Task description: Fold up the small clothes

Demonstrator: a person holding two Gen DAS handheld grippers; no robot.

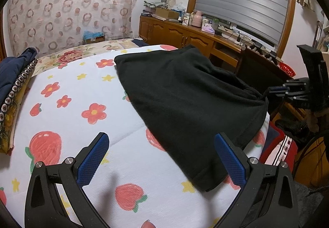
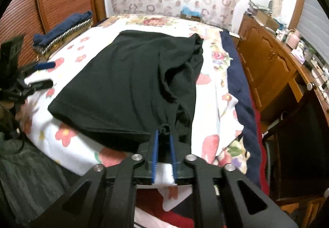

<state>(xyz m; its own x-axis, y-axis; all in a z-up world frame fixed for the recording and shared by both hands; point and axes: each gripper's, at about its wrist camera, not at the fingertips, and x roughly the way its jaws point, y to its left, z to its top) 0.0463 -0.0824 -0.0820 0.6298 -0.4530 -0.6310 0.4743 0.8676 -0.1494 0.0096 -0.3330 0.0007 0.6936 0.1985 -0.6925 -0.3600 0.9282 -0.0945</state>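
We see the black garment (image 2: 131, 84) lying on the bed, long axis running near to far. Our right gripper (image 2: 163, 141) pinches its near right corner; our left gripper (image 1: 162, 160), wide open and empty, hovers beside its near left edge.

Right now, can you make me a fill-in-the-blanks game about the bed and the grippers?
1. The black garment lies on a blanket printed with strawberries and ____.
2. The right gripper pinches the garment's ____.
3. The left gripper is ____ and holds nothing.

Missing words: flowers; corner; open
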